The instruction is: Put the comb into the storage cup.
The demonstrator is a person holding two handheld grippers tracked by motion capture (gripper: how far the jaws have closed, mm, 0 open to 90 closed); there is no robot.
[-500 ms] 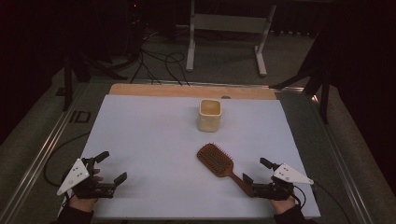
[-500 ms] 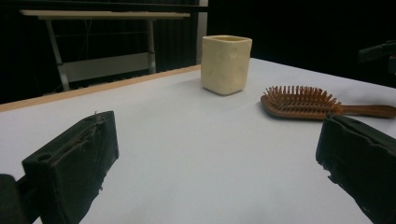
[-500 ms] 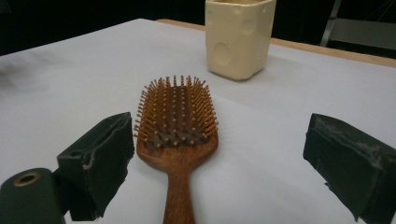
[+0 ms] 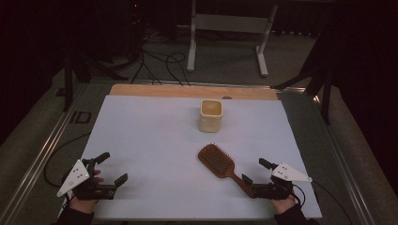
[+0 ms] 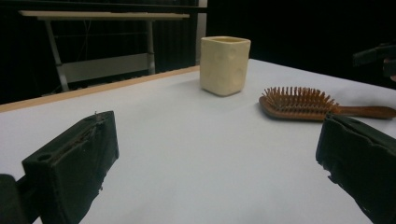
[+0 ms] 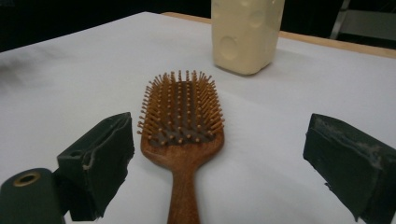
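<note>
Hairbrush (image 4: 217, 160) lies bristles-up on the white counter (image 4: 155, 140), just in front of the cream cup (image 4: 210, 115). Its handle runs between the spread jaws of the right claw (image 4: 254, 174), untouched. The left claw (image 4: 111, 168) gapes empty, well apart from the cup.

The brush (image 6: 181, 135) is reddish-brown wood with tan bristles on a dark pad. The cup (image 4: 210, 115) is cream, dimpled. The desk (image 4: 155, 140) is white with a wooden edge; the tongs (image 4: 256, 177) are black.
</note>
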